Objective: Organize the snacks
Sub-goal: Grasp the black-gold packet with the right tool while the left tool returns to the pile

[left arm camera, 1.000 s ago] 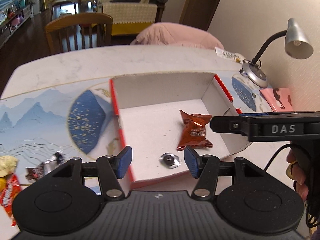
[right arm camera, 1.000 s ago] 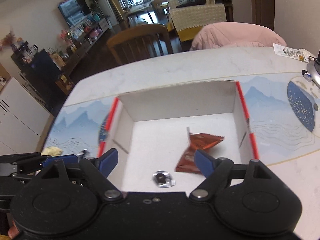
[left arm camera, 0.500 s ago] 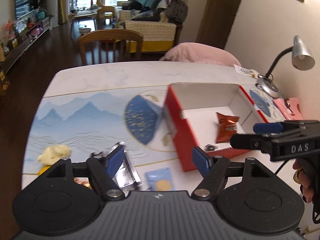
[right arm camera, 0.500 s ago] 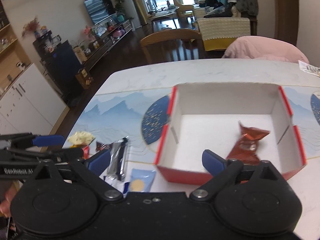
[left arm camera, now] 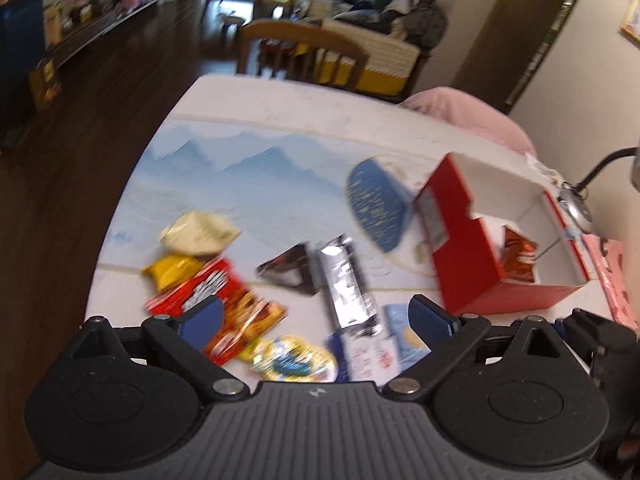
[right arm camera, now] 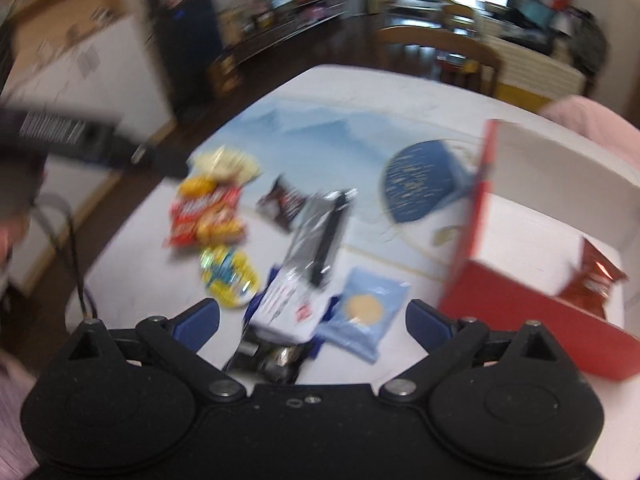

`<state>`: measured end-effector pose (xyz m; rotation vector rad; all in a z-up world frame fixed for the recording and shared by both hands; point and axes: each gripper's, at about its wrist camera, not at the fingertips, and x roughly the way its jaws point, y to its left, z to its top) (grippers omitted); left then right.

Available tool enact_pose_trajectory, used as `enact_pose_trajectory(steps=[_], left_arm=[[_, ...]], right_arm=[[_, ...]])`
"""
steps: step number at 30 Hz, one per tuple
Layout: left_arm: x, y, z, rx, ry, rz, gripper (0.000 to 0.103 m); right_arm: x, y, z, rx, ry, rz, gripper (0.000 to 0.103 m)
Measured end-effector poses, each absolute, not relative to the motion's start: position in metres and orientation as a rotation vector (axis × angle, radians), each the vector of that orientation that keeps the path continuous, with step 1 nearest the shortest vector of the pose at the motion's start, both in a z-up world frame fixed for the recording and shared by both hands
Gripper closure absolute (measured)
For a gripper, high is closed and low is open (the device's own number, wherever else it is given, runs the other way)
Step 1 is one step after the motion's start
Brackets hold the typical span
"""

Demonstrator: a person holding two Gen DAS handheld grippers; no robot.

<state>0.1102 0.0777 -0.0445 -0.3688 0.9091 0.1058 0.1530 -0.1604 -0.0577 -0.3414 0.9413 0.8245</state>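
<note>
Both views motion-blurred. Left tongs (left arm camera: 316, 316) opening, empty; right tongs (right arm camera: 312, 316) wide, empty. Snack pile (right arm camera: 304, 248) labels unreadable. Red box (left arm camera: 464, 252) right, brown packet (left arm camera: 518, 258) half hidden inside.

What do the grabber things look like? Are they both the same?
Nearly. The left gripper has a dark grey ribbed body, the right gripper a smooth black one. Each has two round black discs, silver screws, black arms and blue finger pads. A black cable hangs nearby.
</note>
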Motion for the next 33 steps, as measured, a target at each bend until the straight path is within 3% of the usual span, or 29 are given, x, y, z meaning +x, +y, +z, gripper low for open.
enact_pose_trajectory(steps=[11,23,33], left_arm=[[0.092,0.100,-0.082,-0.433,0.989,0.167,0.004],[0.087,0.097,-0.102,-0.440,1.041,0.187,0.004],[0.100,0.074,-0.124,-0.433,1.090,0.205,0.005]], right_arm=[[0.119,-0.110,-0.102,-0.647,0.968,1.022,0.014],[0.117,-0.091,-0.136,-0.916,0.952,1.121,0.045],[0.123,-0.110,-0.139,-0.853,1.001,1.114,0.066]])
